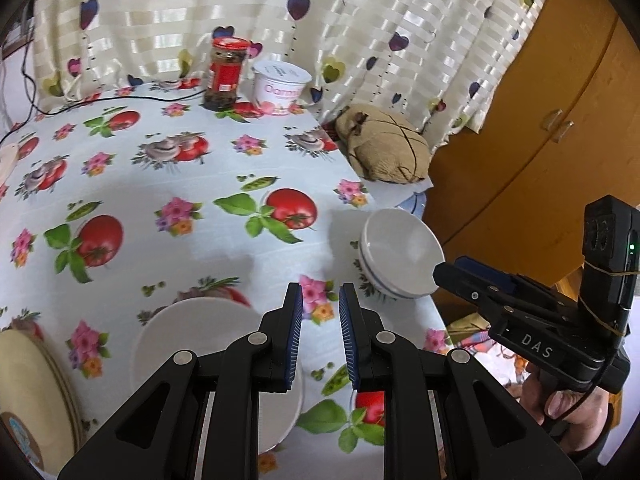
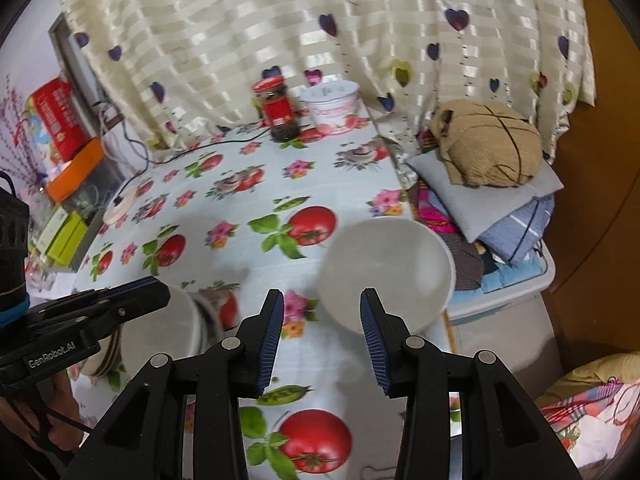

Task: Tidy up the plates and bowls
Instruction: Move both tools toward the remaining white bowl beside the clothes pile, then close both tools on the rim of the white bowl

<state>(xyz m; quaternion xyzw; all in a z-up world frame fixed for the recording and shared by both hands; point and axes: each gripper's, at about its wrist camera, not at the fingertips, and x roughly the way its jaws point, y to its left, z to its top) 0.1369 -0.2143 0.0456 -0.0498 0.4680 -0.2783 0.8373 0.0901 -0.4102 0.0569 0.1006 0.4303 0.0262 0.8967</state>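
A white bowl (image 1: 400,252) (image 2: 388,268) with a thin blue line, seemingly nested in a second one, sits near the right edge of the tomato-print tablecloth (image 1: 168,184). My right gripper (image 2: 322,320) (image 1: 444,271) hovers open at the bowl's near rim, nothing pinched; I cannot tell whether it touches. My left gripper (image 1: 320,320) (image 2: 160,290) is open and empty over the cloth, just right of a white plate (image 1: 192,340) (image 2: 172,328). A stack of cream plates (image 1: 36,392) (image 2: 106,356) lies at the near left.
A red-lidded jar (image 1: 224,76) and a white tub (image 1: 280,88) stand at the back by the curtain. A black cable (image 1: 120,100) crosses the far cloth. A tan bundle (image 1: 380,148) tops folded cloths beyond the right table edge, beside a wooden cabinet (image 1: 540,120).
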